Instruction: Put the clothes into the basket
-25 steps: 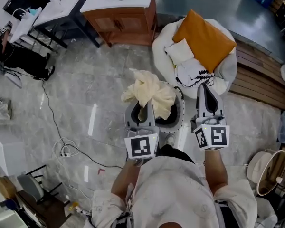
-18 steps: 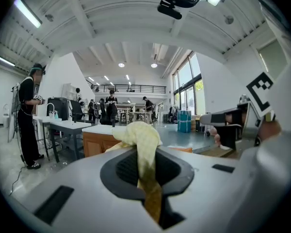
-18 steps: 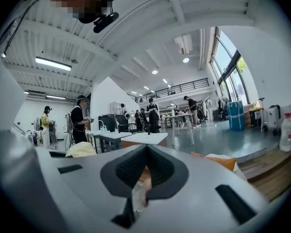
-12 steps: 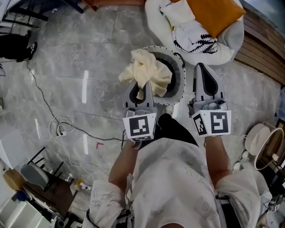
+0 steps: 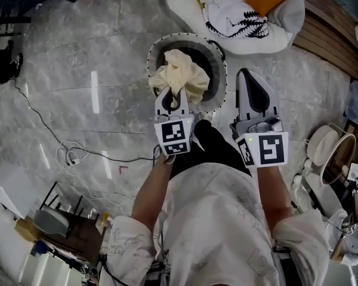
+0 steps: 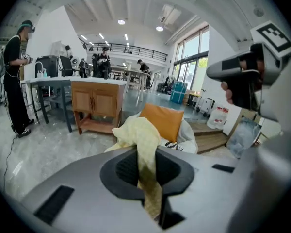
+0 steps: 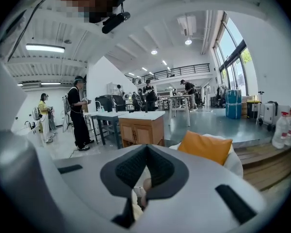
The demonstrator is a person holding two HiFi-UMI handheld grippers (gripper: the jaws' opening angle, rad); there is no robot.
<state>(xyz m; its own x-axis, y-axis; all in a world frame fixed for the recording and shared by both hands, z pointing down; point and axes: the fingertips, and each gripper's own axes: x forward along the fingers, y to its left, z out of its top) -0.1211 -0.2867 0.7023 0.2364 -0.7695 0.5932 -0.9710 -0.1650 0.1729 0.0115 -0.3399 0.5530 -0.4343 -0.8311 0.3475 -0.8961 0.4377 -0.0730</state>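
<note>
The left claw (image 5: 171, 92) is clamped on a strip of the pale yellow cloth (image 5: 179, 75), which hangs bunched over the mouth of the round grey basket (image 5: 221, 70) on the marble floor (image 5: 77, 70). Just right of the basket, the right claw (image 5: 248, 76) hovers with its tips together, apparently empty.

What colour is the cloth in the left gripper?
The cloth is pale yellow, plain with no pattern; the head view shows it best.
</note>
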